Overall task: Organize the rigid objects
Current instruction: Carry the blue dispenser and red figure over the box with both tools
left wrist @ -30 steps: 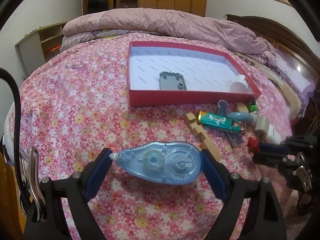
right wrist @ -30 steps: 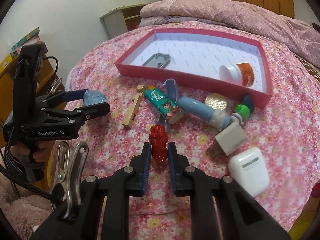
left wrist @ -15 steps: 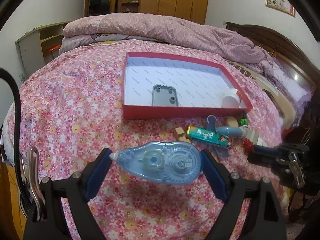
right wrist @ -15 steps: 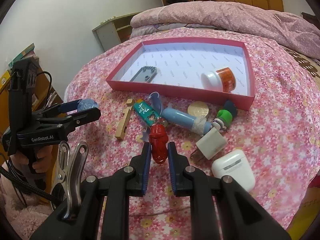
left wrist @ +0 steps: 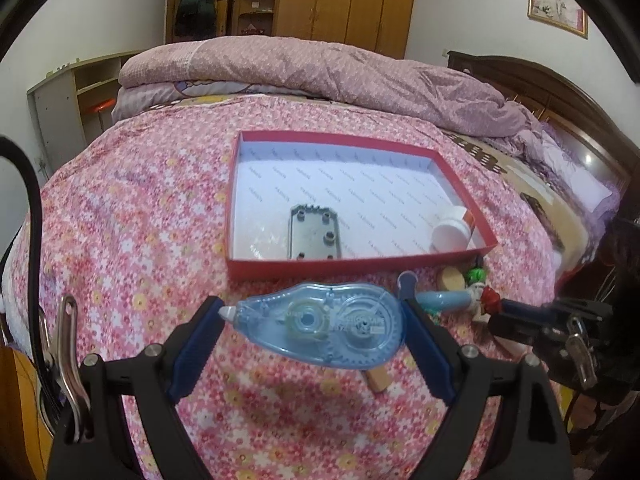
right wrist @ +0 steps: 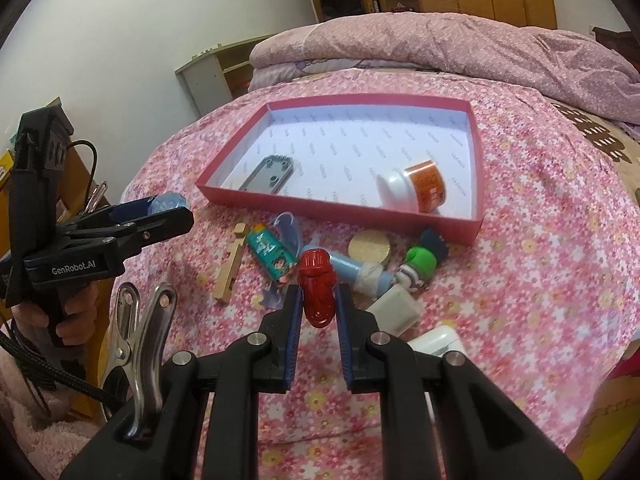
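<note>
Left wrist view, correction tape: a blue translucent correction tape dispenser (left wrist: 320, 326) sits crosswise between the pads of the left claw (left wrist: 314, 340), white tip toward the left pad, rounded end against the right pad; claw clenched on it, held above the bed (left wrist: 132, 216).
Right wrist view, red piece: a small red toy hydrant (right wrist: 317, 288) stands upright between the pads of the right claw (right wrist: 318, 314); claw clenched on it, its top clear of the fingertips.
Red box: a shallow red box (left wrist: 352, 270) with white lining lies on the floral bedspread, beyond both claws.
Box contents: a grey flat plate with studs (left wrist: 314, 232) near the front wall; a white-capped orange jar (right wrist: 416, 192) on its side in the right front corner.
Loose items before the box: wooden strip (right wrist: 232, 268), green tube (right wrist: 272, 254), pale blue cylinder (right wrist: 360, 272), round gold disc (right wrist: 370, 246), green-capped figure (right wrist: 418, 266), white charger block (right wrist: 394, 306), white earbud case (right wrist: 438, 340).
Surroundings: folded pink quilt (left wrist: 312, 72) at the far end of the bed; wooden wardrobe (left wrist: 344, 0) behind.
</note>
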The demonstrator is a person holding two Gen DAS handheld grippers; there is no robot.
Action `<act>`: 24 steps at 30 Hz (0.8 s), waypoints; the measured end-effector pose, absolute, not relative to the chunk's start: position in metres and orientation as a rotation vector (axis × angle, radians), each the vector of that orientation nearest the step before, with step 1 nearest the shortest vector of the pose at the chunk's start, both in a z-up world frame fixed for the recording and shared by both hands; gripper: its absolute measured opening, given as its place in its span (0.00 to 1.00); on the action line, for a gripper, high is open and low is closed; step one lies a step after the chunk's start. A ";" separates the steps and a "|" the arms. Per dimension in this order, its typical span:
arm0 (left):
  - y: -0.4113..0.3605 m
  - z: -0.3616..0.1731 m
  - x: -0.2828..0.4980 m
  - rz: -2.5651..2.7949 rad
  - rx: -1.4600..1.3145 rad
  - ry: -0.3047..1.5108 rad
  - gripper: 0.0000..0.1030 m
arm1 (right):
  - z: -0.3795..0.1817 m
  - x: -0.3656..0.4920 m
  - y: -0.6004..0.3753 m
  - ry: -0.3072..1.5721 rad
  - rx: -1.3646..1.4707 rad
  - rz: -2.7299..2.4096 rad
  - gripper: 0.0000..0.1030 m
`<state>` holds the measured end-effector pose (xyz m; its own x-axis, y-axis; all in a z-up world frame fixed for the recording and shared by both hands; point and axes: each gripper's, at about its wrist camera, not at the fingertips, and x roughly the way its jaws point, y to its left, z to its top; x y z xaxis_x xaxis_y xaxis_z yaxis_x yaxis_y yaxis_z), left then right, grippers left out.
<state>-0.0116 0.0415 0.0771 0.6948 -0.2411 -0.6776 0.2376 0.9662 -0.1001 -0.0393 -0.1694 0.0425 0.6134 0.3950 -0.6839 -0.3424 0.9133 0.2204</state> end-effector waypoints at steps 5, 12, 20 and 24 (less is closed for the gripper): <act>0.034 0.083 -0.002 -0.268 0.003 0.749 0.88 | 0.050 -0.030 -0.175 0.793 0.072 0.415 0.18; 0.028 0.088 0.022 -0.277 -0.013 0.758 0.88 | 0.063 -0.007 -0.182 0.776 0.075 0.390 0.18; 0.020 0.094 0.061 -0.309 0.000 0.749 0.88 | 0.073 0.025 -0.186 0.781 0.085 0.331 0.18; 0.016 0.092 0.084 -0.320 0.025 0.738 0.88 | 0.075 0.047 -0.188 0.799 0.090 0.284 0.18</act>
